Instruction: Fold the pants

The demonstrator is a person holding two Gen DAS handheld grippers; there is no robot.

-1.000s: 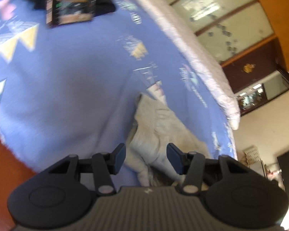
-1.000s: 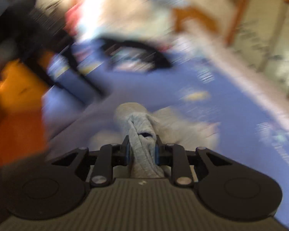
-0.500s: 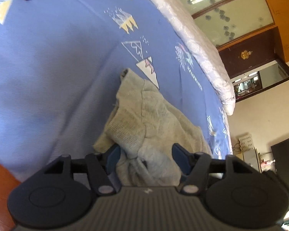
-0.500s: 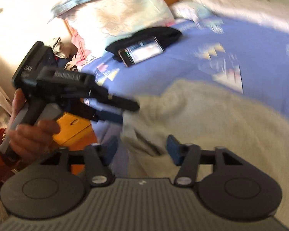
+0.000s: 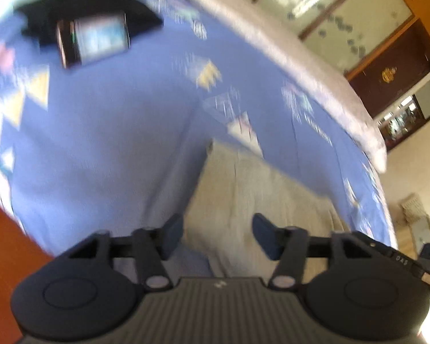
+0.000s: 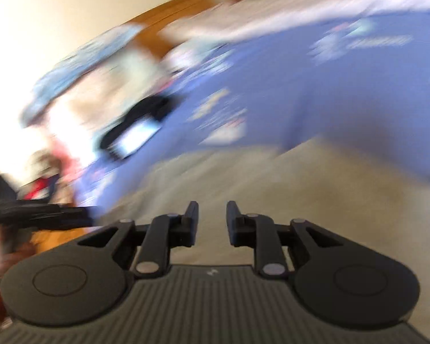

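While the beige knit pants [image 5: 252, 197] lie on the blue patterned bedsheet [image 5: 114, 132], nothing is gripped: left gripper [image 5: 218, 233] just widened, right gripper [image 6: 209, 220] just narrowed.

We see a bed [image 5: 114, 132] under a blue patterned sheet | beyond it, frosted glass panels [image 5: 344, 14] in orange wood | right of it, a cream wall [image 5: 415, 157] | daylight

Both wrist cameras are looking forward and steeply down along their own tongs, sitting close over the bed [image 5: 114, 143]. Both views are sharing the grey pants [image 5: 243, 189], the blue patterned sheet and the phone [image 5: 94, 40] lying farther up the bed.
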